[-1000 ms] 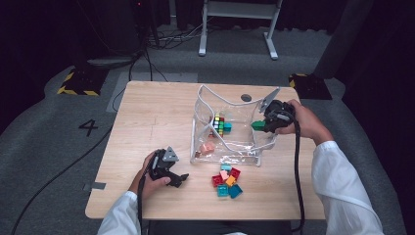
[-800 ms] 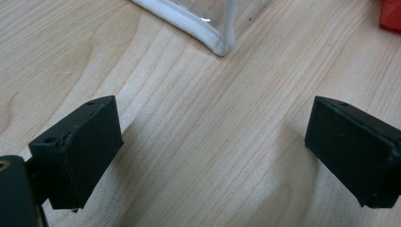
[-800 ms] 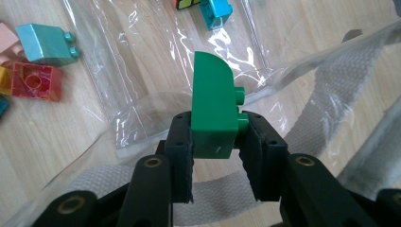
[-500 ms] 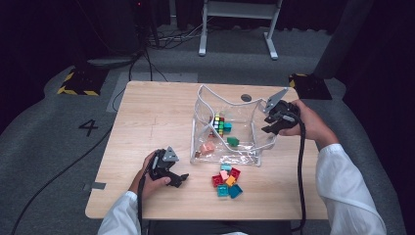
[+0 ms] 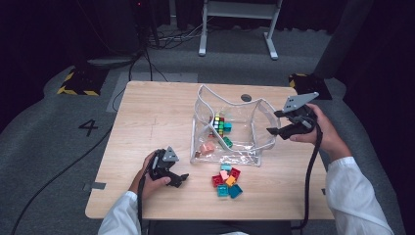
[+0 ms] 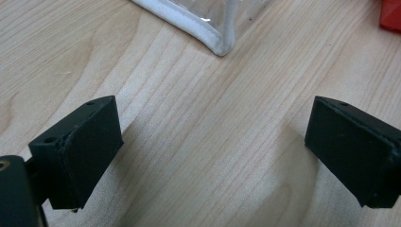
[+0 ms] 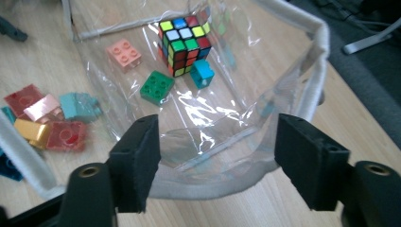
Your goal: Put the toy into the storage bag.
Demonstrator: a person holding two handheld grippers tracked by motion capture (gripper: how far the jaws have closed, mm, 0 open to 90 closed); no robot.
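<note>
Mid-job at the wooden table (image 5: 147, 127): loading toy bricks into clear plastic bag (image 5: 230, 125) at centre. Already inside: green brick (image 7: 157, 87), pink brick (image 7: 124, 53), blue brick (image 7: 202, 73), plus a puzzle cube (image 7: 184, 39) toward the back. Green one lying flat on bag floor, just in front of cube, w/ blue brick touching cube's corner.

Right gripper (image 5: 283, 122) held off bag's right side, near rim, jaws just opened wide w/ nothing between them; green brick apparently just let go. In right gripper view, bag's white-edged rim directly below the gap, pads clear of it.

Left gripper (image 5: 177, 177) resting low on tabletop near bag's front-left corner, jaws spread wide, bare wood between them; bag corner (image 6: 220, 40) just ahead, not touched.

Left to do, by the look of it: loose pile of bricks (image 5: 226, 179) sitting on table just in front of bag, outside it, red, pink, orange, teal & blue among them. Est. roughly a third done by count; next pick likely from that pile.
</note>
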